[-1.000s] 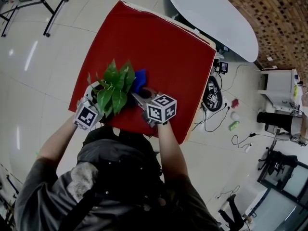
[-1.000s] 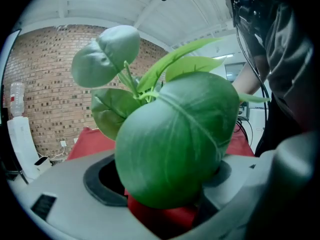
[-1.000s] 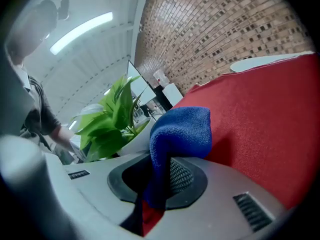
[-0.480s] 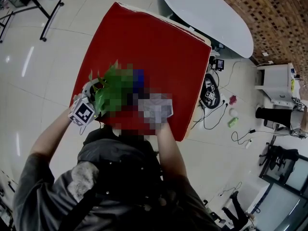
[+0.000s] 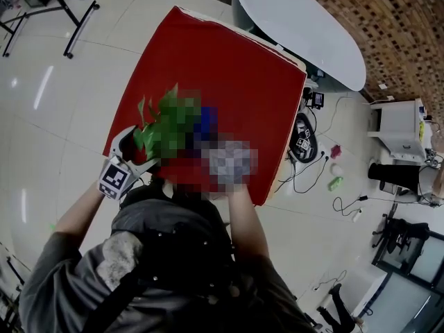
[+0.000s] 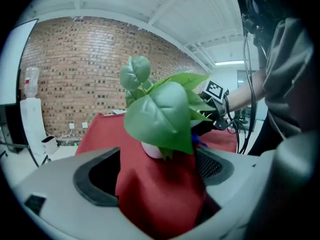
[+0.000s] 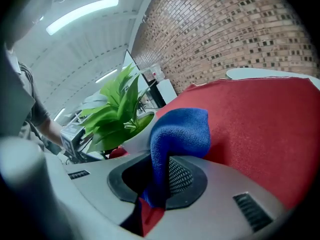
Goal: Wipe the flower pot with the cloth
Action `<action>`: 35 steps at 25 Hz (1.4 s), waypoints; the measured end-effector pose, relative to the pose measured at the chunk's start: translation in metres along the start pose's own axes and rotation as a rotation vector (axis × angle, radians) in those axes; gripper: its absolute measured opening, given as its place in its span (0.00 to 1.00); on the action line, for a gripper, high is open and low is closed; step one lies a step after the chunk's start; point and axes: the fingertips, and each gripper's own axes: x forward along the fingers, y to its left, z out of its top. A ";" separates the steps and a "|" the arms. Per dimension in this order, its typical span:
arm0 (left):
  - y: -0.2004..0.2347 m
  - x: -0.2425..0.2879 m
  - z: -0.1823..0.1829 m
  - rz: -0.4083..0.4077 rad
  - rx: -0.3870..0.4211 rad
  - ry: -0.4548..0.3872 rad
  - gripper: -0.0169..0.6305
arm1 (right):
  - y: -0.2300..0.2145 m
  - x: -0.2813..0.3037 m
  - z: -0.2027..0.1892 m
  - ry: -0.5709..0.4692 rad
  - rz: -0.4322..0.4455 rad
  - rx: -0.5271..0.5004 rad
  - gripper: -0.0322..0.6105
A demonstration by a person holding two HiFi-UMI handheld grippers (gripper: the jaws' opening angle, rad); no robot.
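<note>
**A:** Where is the flower pot [image 6: 151, 150] to be found?

**B:** It is set near the near left edge of the red table [image 5: 229, 75], under its broad green leaves [image 6: 160, 116], just beyond the left gripper [image 5: 142, 146].

**A:** And how are the 2 grippers held?

**B:** The left gripper's jaws have just been opening and are spread about as wide as they go. Nothing is gripped between them; only table is seen there, with the pot clear of both pads. The right gripper [image 7: 159, 180] is closed on the blue cloth [image 7: 177, 134], a fold of which is bunched above its jaws, just right of the pot's rim. Whether cloth and pot touch cannot be told.

**A:** How should the wipe be done well?

**B:** The pot is probably best steadied first by the left jaws, low on its wall. The bunched fold should then be pressed flat and drawn round the side. The leaves should be avoided, and the light pot could be tipped if it is pushed unsupported.
</note>
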 end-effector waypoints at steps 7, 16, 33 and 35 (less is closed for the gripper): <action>-0.037 0.010 -0.024 0.051 -0.049 0.042 0.75 | 0.019 0.002 -0.014 0.023 0.031 -0.040 0.17; -0.025 0.028 0.005 0.215 -0.089 -0.038 0.75 | 0.035 0.004 -0.025 0.069 0.107 -0.062 0.17; -0.002 0.048 0.025 0.301 -0.033 -0.108 0.73 | -0.007 -0.009 0.028 0.027 0.179 -0.125 0.17; -0.002 0.047 0.022 0.256 -0.018 -0.111 0.73 | 0.002 0.011 0.024 0.092 0.245 -0.242 0.17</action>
